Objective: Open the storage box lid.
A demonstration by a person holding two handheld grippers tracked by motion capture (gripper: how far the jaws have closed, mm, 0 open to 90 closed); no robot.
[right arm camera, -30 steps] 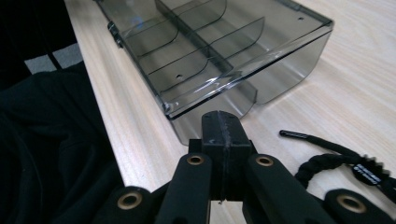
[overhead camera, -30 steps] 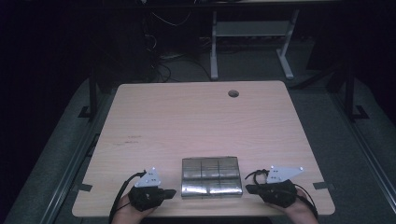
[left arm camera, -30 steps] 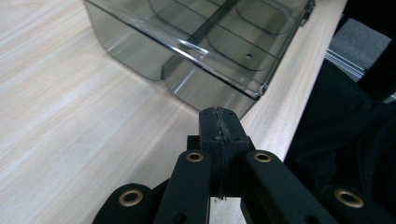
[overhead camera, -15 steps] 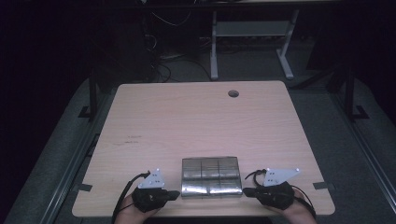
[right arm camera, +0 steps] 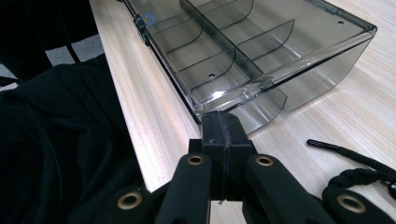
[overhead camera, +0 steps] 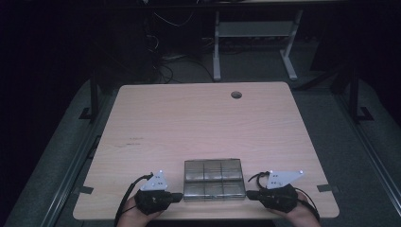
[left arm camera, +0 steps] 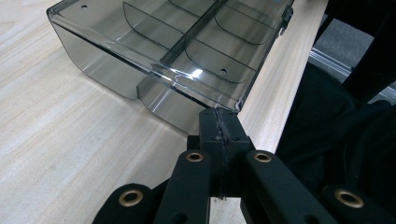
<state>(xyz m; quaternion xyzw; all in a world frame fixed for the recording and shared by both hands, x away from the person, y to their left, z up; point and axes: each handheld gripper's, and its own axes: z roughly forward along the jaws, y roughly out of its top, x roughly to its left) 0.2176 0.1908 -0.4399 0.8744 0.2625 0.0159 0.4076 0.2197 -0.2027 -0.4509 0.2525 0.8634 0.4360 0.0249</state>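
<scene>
A clear, smoke-tinted plastic box [overhead camera: 213, 178] with a shut lid and several compartments lies near the table's front edge. My left gripper [overhead camera: 178, 196] rests on the table just left of it, pointing right at its near-left corner. In the left gripper view the box [left arm camera: 177, 42] lies ahead and the left gripper [left arm camera: 219, 115] has its black jaws pressed together with nothing between them, tips right at that corner. My right gripper [overhead camera: 249, 194] mirrors it at the near-right corner. In its own view the right gripper [right arm camera: 219, 119] is shut and empty, just short of the box [right arm camera: 243, 42].
The light wooden table [overhead camera: 198, 123] has a round cable hole [overhead camera: 236, 94] at the back. Grey tape tabs [overhead camera: 326, 187] mark its front corners. A white-legged frame [overhead camera: 255, 33] stands on the floor behind. A black cable [right arm camera: 355, 165] lies beside the right gripper.
</scene>
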